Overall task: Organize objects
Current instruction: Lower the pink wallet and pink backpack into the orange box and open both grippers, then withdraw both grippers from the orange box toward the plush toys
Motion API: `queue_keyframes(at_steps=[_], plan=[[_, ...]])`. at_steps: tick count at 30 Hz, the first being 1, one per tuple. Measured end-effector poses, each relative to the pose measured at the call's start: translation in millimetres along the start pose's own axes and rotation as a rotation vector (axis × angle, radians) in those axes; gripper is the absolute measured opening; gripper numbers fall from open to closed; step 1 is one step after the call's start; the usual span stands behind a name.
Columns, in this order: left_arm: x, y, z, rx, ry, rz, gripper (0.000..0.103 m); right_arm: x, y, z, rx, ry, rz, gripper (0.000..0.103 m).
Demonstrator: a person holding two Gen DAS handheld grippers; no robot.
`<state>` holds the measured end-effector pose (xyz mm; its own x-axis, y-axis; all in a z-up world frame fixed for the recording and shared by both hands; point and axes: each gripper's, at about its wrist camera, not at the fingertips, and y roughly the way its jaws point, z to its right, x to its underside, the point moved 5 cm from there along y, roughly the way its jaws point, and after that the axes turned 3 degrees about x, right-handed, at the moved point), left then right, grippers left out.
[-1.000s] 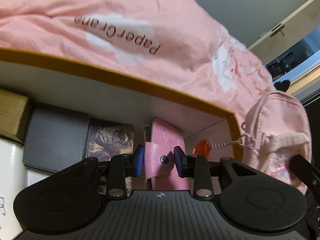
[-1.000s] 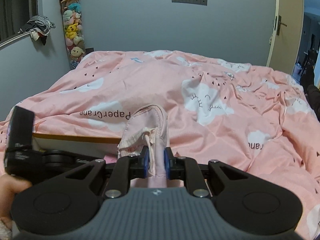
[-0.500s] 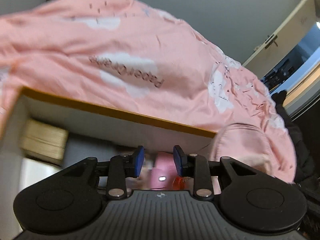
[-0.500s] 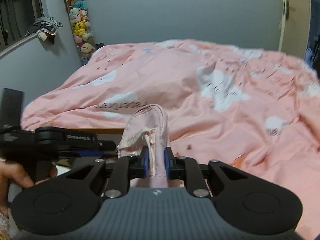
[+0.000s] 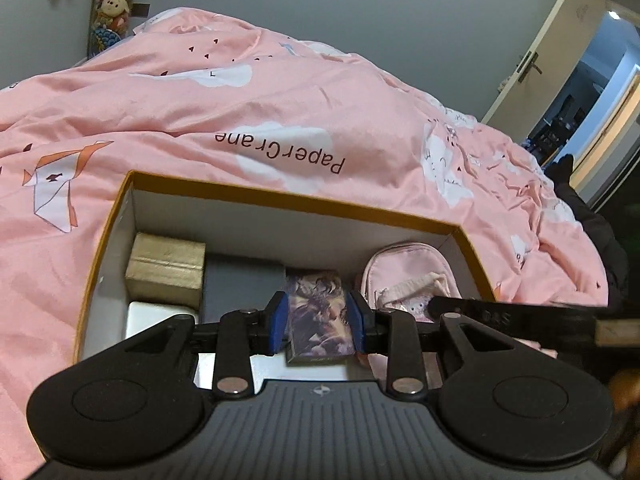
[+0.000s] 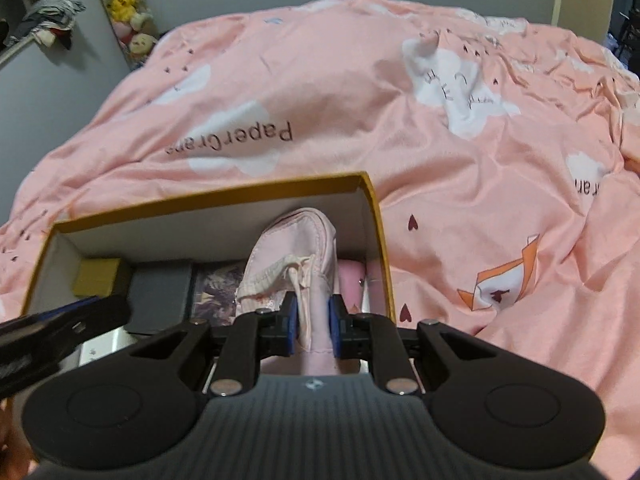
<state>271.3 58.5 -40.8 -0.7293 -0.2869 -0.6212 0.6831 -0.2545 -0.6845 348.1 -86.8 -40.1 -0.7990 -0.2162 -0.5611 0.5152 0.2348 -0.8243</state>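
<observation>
An open cardboard box (image 5: pixel 288 198) with an orange rim lies on the pink bed; it also shows in the right wrist view (image 6: pixel 208 200). My right gripper (image 6: pixel 313 330) is shut on a small pink backpack (image 6: pixel 296 256) and holds it inside the box's right end; the backpack also shows in the left wrist view (image 5: pixel 404 276). My left gripper (image 5: pixel 316 322) is open and empty above an illustrated card box (image 5: pixel 318 312). The box also holds a gold box (image 5: pixel 166 268), a grey case (image 5: pixel 240 284) and a pink wallet (image 6: pixel 354 280).
The pink duvet (image 5: pixel 280 100) with white clouds surrounds the box on all sides. A column of plush toys (image 6: pixel 128 16) hangs on the far wall at the left. A door (image 5: pixel 560 52) stands at the far right.
My left gripper let go of the pink wallet, opened and pulled back and up from the box. My right gripper carried the backpack down into the box's right end.
</observation>
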Motion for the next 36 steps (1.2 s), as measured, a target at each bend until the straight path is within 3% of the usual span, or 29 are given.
queue_keyframes(at_steps=[6, 11, 15, 22, 25, 29, 36], plan=[[8, -1, -9, 0.012, -0.017, -0.016, 0.036, 4, 10, -12, 0.097, -0.139, 0.015, 0.022], [11, -3, -10, 0.022, -0.01, -0.017, 0.036, 3, 1, -19, 0.176, -0.26, 0.057, 0.034], [12, -3, -12, 0.023, -0.007, -0.019, 0.036, 2, -10, -21, 0.152, -0.303, 0.066, 0.034], [14, -4, -10, 0.032, 0.005, -0.017, 0.036, 27, -20, -31, -0.008, -0.313, -0.094, 0.033], [15, -4, -10, 0.035, 0.0, -0.023, 0.038, 38, -14, -34, -0.019, -0.332, -0.148, 0.016], [13, -9, -8, 0.036, 0.007, -0.007, 0.041, 40, 1, -30, 0.027, -0.334, -0.148, 0.013], [6, -26, 0, 0.056, 0.01, 0.033, 0.047, 35, 6, -23, 0.0, -0.267, -0.142, 0.01]])
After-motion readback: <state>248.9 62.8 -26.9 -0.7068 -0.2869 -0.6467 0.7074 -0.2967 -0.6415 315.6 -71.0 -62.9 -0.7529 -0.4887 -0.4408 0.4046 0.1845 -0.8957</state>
